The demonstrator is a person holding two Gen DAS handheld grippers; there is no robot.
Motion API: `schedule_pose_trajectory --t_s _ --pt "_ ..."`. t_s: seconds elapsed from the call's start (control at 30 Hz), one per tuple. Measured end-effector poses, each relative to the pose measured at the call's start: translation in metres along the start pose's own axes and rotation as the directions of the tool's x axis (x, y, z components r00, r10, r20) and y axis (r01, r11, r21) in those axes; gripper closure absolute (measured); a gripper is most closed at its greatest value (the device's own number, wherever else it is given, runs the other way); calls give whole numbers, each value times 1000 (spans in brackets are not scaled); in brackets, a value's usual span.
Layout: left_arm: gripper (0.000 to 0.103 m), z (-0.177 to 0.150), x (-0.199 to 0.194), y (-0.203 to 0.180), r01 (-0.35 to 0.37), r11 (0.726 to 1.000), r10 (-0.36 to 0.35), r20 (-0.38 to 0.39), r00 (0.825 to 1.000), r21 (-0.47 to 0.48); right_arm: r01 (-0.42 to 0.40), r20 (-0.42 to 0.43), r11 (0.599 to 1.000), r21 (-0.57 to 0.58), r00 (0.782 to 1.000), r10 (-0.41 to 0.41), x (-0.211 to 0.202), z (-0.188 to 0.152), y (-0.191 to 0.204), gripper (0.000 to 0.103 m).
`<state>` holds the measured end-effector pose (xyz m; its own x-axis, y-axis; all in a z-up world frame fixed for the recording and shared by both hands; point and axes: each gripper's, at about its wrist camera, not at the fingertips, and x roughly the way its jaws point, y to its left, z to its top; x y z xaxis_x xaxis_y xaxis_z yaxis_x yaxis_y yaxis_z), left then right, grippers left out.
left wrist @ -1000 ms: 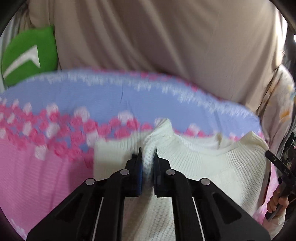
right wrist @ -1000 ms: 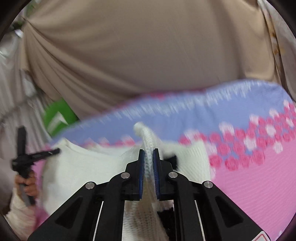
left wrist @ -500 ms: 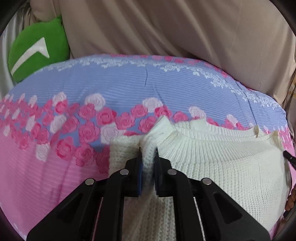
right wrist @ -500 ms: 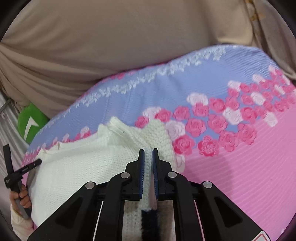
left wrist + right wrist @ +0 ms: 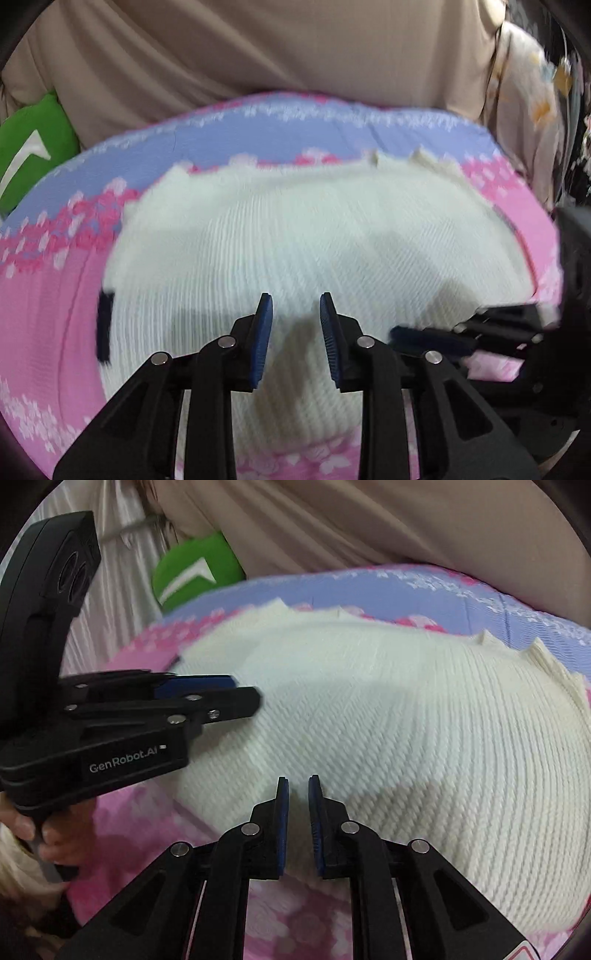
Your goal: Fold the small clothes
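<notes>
A cream knitted sweater (image 5: pixel 295 236) lies folded flat on the pink and blue rose-patterned bedspread (image 5: pixel 48 295); it also fills the right wrist view (image 5: pixel 388 716). My left gripper (image 5: pixel 295 306) hovers over the sweater's near part with its jaws apart and nothing between them. My right gripper (image 5: pixel 298 788) is over the sweater's near edge, jaws slightly apart and empty. The left gripper also shows at the left of the right wrist view (image 5: pixel 236 694), and the right gripper at the right of the left wrist view (image 5: pixel 406 332).
A green cushion (image 5: pixel 26 147) lies at the far left of the bed, also in the right wrist view (image 5: pixel 192 572). Beige curtain fabric (image 5: pixel 295 48) hangs behind the bed. A dark tag (image 5: pixel 105 325) shows at the sweater's left edge.
Both grippers have let go of the sweater's edge and opened. The sweater now lies folded flat, and both grippers have pulled back toward its near side.
</notes>
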<state>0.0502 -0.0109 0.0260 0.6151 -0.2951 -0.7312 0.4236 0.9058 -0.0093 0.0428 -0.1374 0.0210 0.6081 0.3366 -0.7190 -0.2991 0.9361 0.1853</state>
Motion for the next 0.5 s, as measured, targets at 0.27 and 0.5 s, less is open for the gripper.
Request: schedule_pose_trajectory --t_s 0.27,0.5 --pt "87 -67 -27 79 -92 983 85 -52 995 -160 142 32 940 310 987 -160 -80 -74 -116 103" --pt "91 -79 -61 87 -86 969 83 -21 996 -233 319 6 829 460 932 -362 -128 -110 -168 92"
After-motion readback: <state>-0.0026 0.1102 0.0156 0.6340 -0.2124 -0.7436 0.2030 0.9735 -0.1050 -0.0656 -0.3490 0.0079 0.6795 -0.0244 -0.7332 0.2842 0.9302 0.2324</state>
